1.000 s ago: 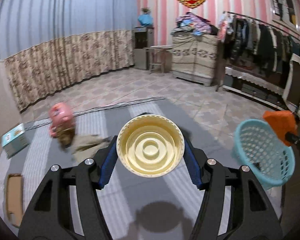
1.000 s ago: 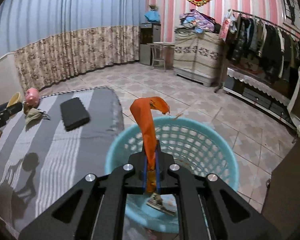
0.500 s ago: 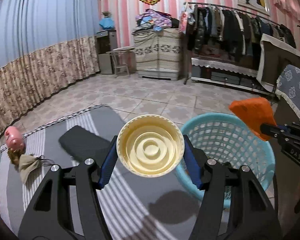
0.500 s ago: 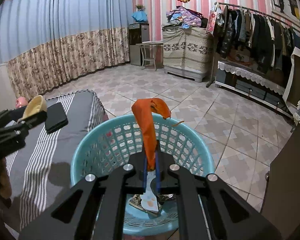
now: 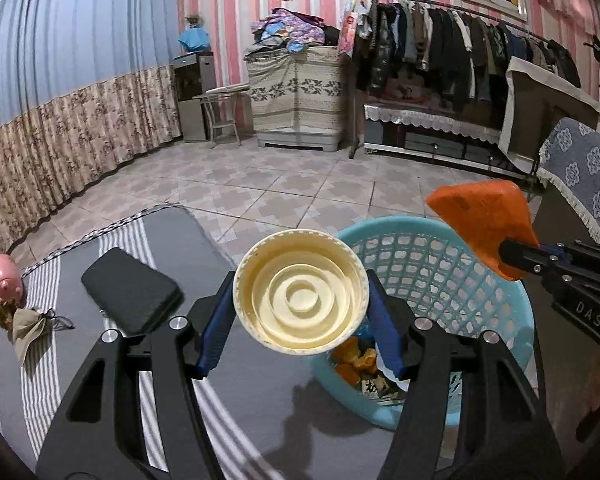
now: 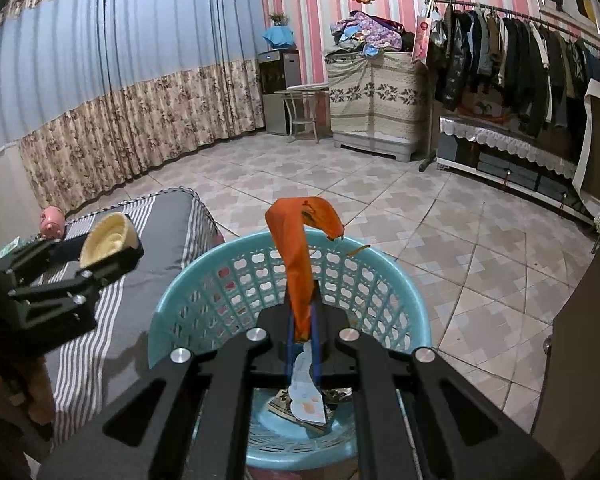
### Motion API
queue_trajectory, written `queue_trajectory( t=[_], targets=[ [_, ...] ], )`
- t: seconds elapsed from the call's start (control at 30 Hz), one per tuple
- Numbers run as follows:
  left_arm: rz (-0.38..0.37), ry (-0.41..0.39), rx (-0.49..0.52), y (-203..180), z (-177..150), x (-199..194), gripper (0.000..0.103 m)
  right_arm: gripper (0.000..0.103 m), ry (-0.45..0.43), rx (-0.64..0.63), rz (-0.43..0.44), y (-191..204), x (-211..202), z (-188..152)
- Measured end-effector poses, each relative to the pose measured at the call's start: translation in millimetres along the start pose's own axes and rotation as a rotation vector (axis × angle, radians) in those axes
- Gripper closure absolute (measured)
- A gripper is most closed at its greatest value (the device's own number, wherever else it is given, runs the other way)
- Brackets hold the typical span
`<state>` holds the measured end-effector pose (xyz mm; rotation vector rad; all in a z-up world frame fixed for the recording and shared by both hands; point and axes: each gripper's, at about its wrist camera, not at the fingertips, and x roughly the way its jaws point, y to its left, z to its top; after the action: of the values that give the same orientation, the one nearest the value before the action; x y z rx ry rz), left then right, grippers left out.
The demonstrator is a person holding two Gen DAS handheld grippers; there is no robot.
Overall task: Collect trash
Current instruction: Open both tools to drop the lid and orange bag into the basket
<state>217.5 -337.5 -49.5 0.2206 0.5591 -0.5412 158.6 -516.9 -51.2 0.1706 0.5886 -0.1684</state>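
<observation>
Looking along the left gripper (image 5: 301,314), its blue pads clamp a cream plastic lid (image 5: 301,292) between them, held above the near rim of a turquoise basket (image 5: 440,268); a black case (image 5: 131,290) lies left of it. Right view: the right gripper (image 6: 303,334) pinches an orange wrapper (image 6: 298,248) upright over the basket, scraps directly below the fingers.
</observation>
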Motion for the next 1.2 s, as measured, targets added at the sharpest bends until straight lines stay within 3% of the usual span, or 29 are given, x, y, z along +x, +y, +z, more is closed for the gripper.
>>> queue_trajectory(
  t=[0.3, 0.4, 0.67, 1.0, 1.07, 1.13, 1.2],
  targets=[
    [-0.051, 0.045, 0.033, -23, 6, 30, 0.042, 0.096, 0.049, 0.071, 0.0, -15, 16, -8],
    [-0.064, 0.055, 0.018, -22, 9, 35, 0.029, 0.096, 0.064, 0.083, -0.005, -17, 22, -10],
    [0.026, 0.023, -0.014, 4, 13, 19, 0.012, 0.096, 0.086, 0.064, 0.001, -4, 31, -12],
    [0.122, -0.007, -0.102, 70, 3, -32, 0.008, 0.094, 0.175, 0.057, -0.032, 26, 50, -17],
    [0.146, -0.008, -0.116, 83, 0, -40, 0.007, 0.088, 0.194, 0.082, -0.024, 29, 54, -19],
    [0.168, -0.008, -0.125, 95, -2, -46, 0.007, 0.055, 0.195, 0.085, -0.036, 33, 55, -22],
    [0.192, -0.01, -0.133, 106, -4, -52, 0.006, 0.049, 0.184, 0.081, -0.053, 37, 55, -22]
  ],
)
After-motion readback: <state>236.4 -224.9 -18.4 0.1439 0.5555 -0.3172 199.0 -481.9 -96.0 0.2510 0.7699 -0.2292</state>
